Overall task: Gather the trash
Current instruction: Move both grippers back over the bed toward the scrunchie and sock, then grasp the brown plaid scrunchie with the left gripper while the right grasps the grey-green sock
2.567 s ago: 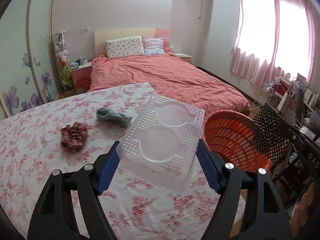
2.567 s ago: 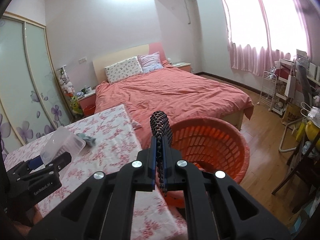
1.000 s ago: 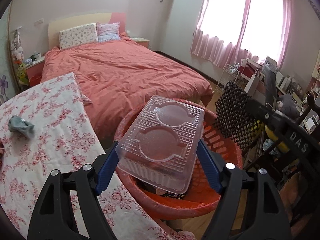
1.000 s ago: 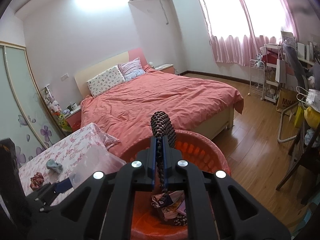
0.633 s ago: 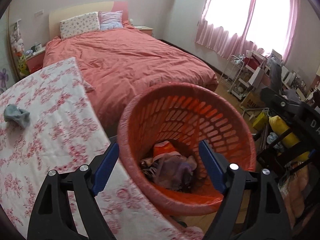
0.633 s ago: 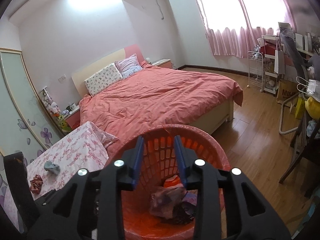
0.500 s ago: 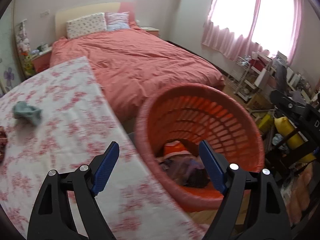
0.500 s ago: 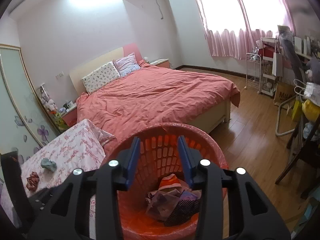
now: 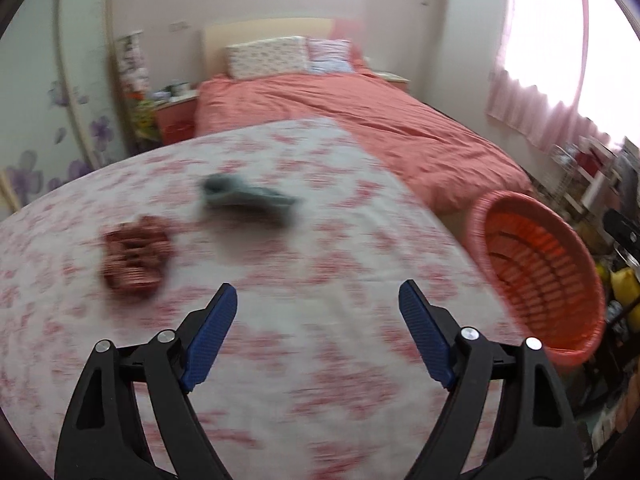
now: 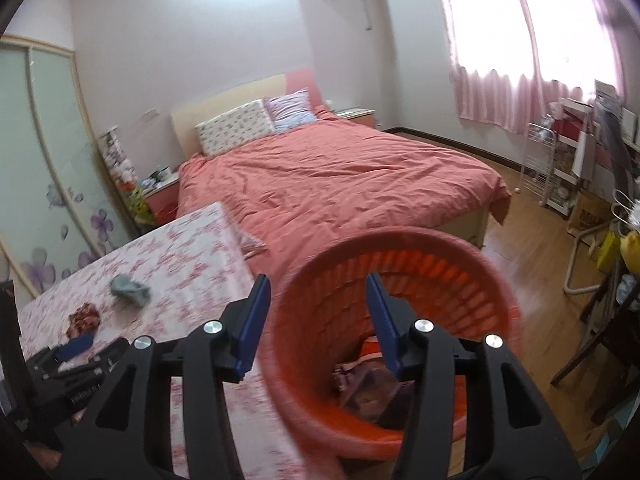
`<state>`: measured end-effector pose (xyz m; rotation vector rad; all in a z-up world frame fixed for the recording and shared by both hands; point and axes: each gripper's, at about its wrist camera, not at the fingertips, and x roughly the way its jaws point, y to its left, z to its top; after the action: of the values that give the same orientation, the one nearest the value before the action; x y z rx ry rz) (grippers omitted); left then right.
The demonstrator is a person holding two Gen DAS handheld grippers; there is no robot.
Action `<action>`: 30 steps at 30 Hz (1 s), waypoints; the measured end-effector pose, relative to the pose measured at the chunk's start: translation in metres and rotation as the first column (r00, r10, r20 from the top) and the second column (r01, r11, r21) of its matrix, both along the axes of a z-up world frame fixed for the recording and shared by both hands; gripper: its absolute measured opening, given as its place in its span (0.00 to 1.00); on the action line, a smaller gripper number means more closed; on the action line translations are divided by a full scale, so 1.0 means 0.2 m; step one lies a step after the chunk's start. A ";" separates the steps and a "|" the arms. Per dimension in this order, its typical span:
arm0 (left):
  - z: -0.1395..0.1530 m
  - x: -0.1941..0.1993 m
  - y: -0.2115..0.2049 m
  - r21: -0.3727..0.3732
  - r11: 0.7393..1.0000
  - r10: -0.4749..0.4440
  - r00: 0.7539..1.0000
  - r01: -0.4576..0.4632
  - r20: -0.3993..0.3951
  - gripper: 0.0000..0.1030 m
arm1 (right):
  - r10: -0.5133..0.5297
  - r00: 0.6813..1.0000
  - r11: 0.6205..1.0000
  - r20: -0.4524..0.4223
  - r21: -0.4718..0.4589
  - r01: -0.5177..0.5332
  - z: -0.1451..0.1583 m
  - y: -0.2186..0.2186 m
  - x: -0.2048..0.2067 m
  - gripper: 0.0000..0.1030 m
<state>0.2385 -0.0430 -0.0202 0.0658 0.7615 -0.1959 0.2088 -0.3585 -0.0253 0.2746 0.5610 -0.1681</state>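
Observation:
My left gripper (image 9: 316, 292) hangs over the floral-cloth table (image 9: 320, 380), its jaws opening with nothing between them. Ahead of it lie a crumpled grey-blue piece (image 9: 244, 198) and a dark red scrunched piece (image 9: 134, 254), both blurred. The orange basket (image 9: 544, 272) stands off the table's right edge. My right gripper (image 10: 317, 280) hovers above the near rim of the basket (image 10: 400, 236), its jaws also opening and empty. Crumpled trash (image 10: 368, 384) lies at the basket's bottom. The grey-blue piece (image 10: 128, 288) and red piece (image 10: 84, 318) show on the table to the left.
A bed with a salmon cover (image 10: 332, 176) fills the room behind the table. A wardrobe with flower-print doors (image 10: 44, 184) stands at the left. A chair and cluttered shelves (image 10: 580, 168) line the right side under the pink curtains. Wooden floor (image 10: 528, 264) lies beyond the basket.
The clear plastic tray left my left gripper and the black mesh piece left my right one; both jaws have opened. My left gripper swung left from the basket to the table.

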 end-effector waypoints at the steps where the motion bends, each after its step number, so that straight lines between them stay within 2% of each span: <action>1: 0.00 0.01 0.05 0.003 1.000 0.020 1.000 -0.020 0.003 0.82 | 0.015 1.000 1.000 -0.004 0.000 -0.015 0.00 0.04 0.01 0.50; 8: -0.03 0.13 0.49 -0.001 0.974 0.229 0.973 -0.229 -0.012 0.87 | 0.127 0.991 0.992 -0.045 -0.006 -0.128 -0.04 0.33 0.10 0.54; 14: -0.06 0.25 0.72 -0.086 0.940 0.326 0.943 -0.331 -0.067 0.83 | 0.184 0.980 0.982 -0.075 -0.022 -0.186 -0.09 0.48 0.14 0.54; 22: -0.14 0.34 0.76 -0.093 0.937 0.323 0.937 -0.337 -0.135 0.58 | 0.204 0.973 0.977 -0.107 -0.035 -0.209 -0.13 0.54 0.19 0.54; 26: -0.16 0.34 0.74 -0.094 0.941 0.312 0.941 -0.325 -0.135 0.55 | 0.215 0.969 0.975 -0.119 -0.038 -0.221 -0.14 0.57 0.21 0.54; 28: -0.17 0.35 0.73 -0.092 0.945 0.300 0.943 -0.314 -0.140 0.41 | 0.224 0.967 0.972 -0.123 -0.040 -0.231 -0.15 0.60 0.23 0.54; 29: -0.17 0.35 0.73 -0.092 0.947 0.293 0.946 -0.307 -0.142 0.37 | 0.231 0.965 0.971 -0.125 -0.042 -0.237 -0.15 0.61 0.24 0.54; 30: -0.17 0.35 0.73 -0.089 0.950 0.285 0.949 -0.298 -0.136 0.28 | 0.238 0.963 0.969 -0.126 -0.043 -0.245 -0.15 0.63 0.25 0.54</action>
<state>0.3081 0.1022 -0.0548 -0.1637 0.8707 0.0419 0.2588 -0.2326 -0.0550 0.1377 0.7031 0.0357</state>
